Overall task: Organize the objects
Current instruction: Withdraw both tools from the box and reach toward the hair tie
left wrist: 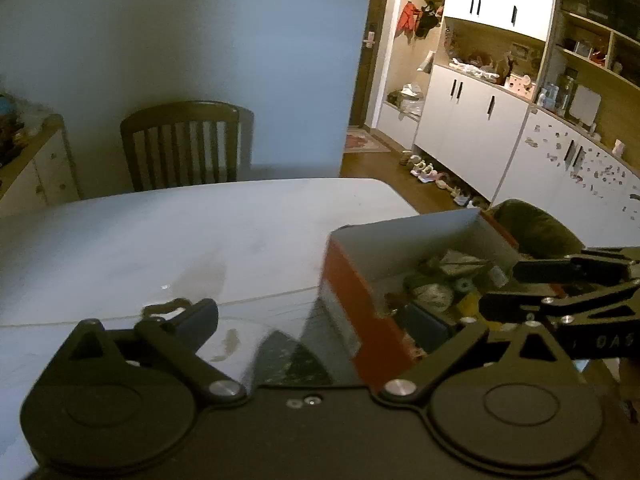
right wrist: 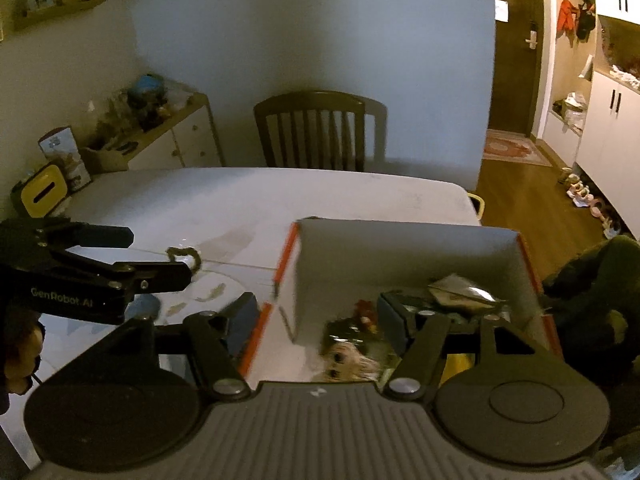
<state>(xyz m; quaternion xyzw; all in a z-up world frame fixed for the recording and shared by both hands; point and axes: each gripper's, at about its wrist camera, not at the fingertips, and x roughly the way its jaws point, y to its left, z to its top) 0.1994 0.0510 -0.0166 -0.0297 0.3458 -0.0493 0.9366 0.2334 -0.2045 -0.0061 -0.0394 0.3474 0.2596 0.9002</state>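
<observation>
An orange box [left wrist: 356, 312] with white inner walls stands on the white table [left wrist: 160, 232]. It holds several small things, among them a foil packet [right wrist: 464, 292] and a doll-faced toy [right wrist: 348, 356]. My left gripper [left wrist: 340, 320] is wide open, with the box's near corner showing between its fingers and nothing gripped. My right gripper [right wrist: 320, 320] is open astride the box's left wall [right wrist: 288, 280], one finger outside and one over the contents, and its pads touch nothing. Each gripper shows in the other's view: the right gripper [left wrist: 516, 286] over the box, the left gripper [right wrist: 152, 256] left of it.
A small dark-rimmed piece [right wrist: 184, 256] and smears lie on the table left of the box. A wooden chair [right wrist: 320, 132] stands behind the table. A yellow tissue box [right wrist: 40, 194] and a sideboard [right wrist: 176, 136] are far left. White cabinets [left wrist: 472, 120] line the right wall.
</observation>
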